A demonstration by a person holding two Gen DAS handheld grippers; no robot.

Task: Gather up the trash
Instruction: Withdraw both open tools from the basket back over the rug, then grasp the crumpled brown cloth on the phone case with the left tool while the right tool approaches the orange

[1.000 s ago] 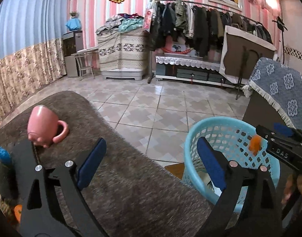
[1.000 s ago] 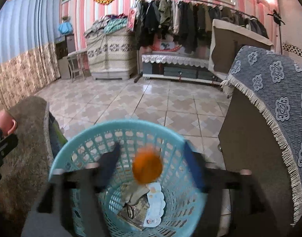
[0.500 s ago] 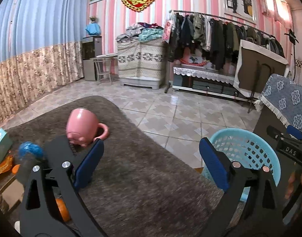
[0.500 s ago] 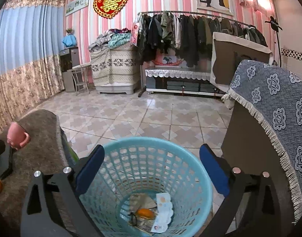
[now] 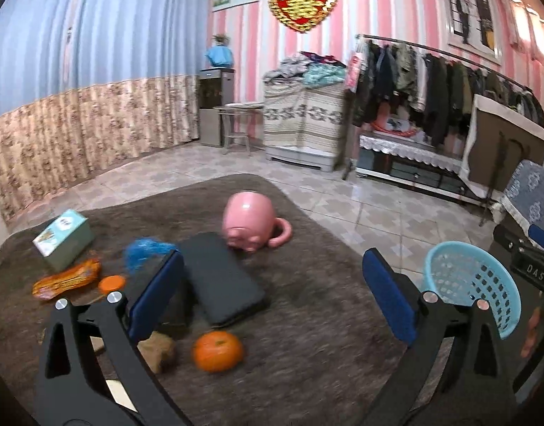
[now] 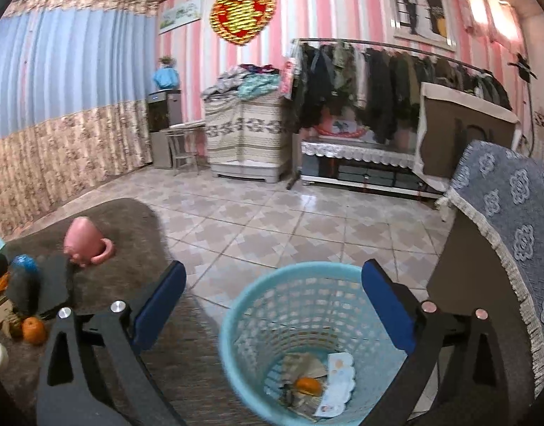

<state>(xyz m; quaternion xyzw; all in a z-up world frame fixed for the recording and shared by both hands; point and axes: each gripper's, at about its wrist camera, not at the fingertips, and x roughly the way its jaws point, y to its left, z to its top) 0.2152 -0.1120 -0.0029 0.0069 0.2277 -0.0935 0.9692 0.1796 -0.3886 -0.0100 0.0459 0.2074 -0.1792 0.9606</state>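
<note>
My left gripper (image 5: 270, 257) hovers over the brown-clothed table (image 5: 307, 319), its jaws opening with nothing between them. Below it lie a whole orange (image 5: 218, 350), a brown lump (image 5: 158, 349), a black flat case (image 5: 222, 280), a blue crumpled scrap (image 5: 144, 250), an orange snack wrapper (image 5: 67, 278) and an orange cap (image 5: 111, 283). My right gripper (image 6: 272, 266) stands open and empty above the light blue basket (image 6: 236, 305). An orange piece (image 6: 308, 385) and paper scraps (image 6: 337, 376) lie on the basket's bottom.
An upturned pink mug (image 5: 249, 218) and a teal box (image 5: 64, 236) also sit on the table. The basket (image 5: 474, 277) stands on the tiled floor (image 6: 272, 220) between the table and a cabinet draped in blue-grey patterned cloth (image 6: 513, 234). A clothes rack (image 6: 378, 81) lines the far wall.
The orange piece dropped from my right gripper into the basket, and its jaws spread wide. My left gripper swung left and up from the basket side to over the table's litter.
</note>
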